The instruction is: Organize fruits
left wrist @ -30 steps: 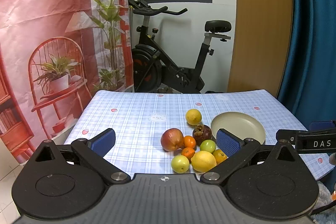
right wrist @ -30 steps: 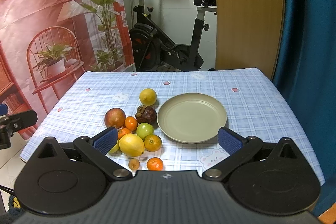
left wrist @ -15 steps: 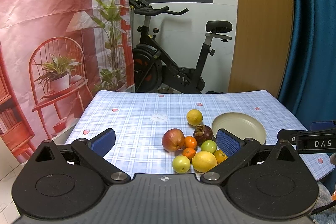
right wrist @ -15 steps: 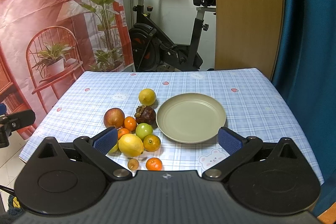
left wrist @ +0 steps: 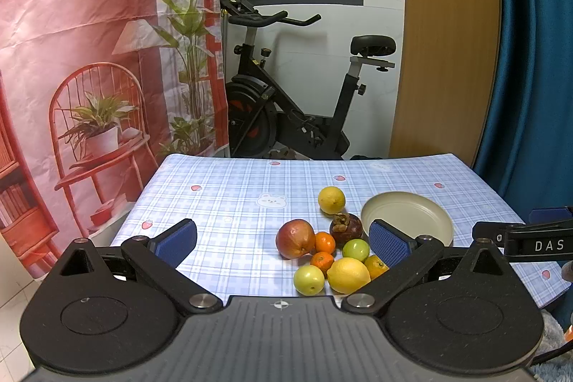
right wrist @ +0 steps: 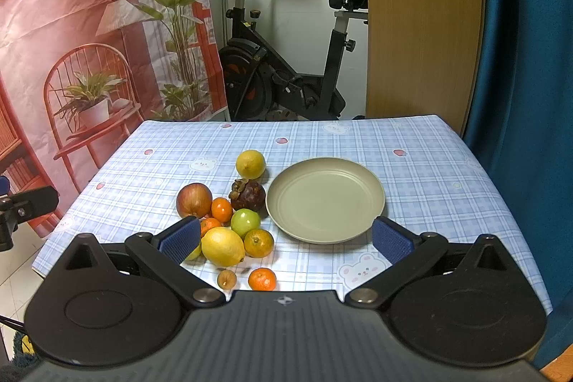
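Observation:
A heap of fruit lies left of an empty beige plate on the checked tablecloth. In the right wrist view I see a red apple, a mangosteen, a far lemon, a near lemon, a green fruit, several small oranges and a small brown fruit. The left wrist view shows the apple, the near lemon and the plate. My left gripper is open and empty, short of the heap. My right gripper is open and empty above the table's near edge.
An exercise bike stands beyond the table's far edge. A printed backdrop hangs at the left, a wooden panel and a blue curtain at the right. The right gripper's side shows at the right in the left wrist view.
Both grippers have crept slightly toward the fruit; the right view has shifted a little to the left. Nothing was grasped or moved.

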A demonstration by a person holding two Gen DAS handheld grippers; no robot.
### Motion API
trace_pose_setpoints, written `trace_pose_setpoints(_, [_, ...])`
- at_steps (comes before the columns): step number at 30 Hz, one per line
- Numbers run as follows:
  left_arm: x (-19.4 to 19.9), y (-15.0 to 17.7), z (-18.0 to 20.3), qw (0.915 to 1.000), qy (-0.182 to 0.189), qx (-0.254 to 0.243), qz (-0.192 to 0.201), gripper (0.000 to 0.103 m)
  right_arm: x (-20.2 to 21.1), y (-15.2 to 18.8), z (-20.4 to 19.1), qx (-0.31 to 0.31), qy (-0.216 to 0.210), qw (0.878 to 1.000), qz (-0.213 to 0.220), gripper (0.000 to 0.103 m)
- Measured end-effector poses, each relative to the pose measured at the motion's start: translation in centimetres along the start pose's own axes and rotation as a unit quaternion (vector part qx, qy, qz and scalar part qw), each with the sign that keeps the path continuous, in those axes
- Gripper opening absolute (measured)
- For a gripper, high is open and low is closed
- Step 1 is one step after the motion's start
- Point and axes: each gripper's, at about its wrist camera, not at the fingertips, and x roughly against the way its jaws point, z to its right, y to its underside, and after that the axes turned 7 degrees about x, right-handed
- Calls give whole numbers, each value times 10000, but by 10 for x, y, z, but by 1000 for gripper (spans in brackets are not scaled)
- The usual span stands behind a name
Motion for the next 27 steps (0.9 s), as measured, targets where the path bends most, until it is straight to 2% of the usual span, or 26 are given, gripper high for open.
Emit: trace_pose_setpoints(27, [0, 1, 1, 10000, 23, 17, 5, 103, 1, 4, -10, 154, 41, 9999, 16, 103])
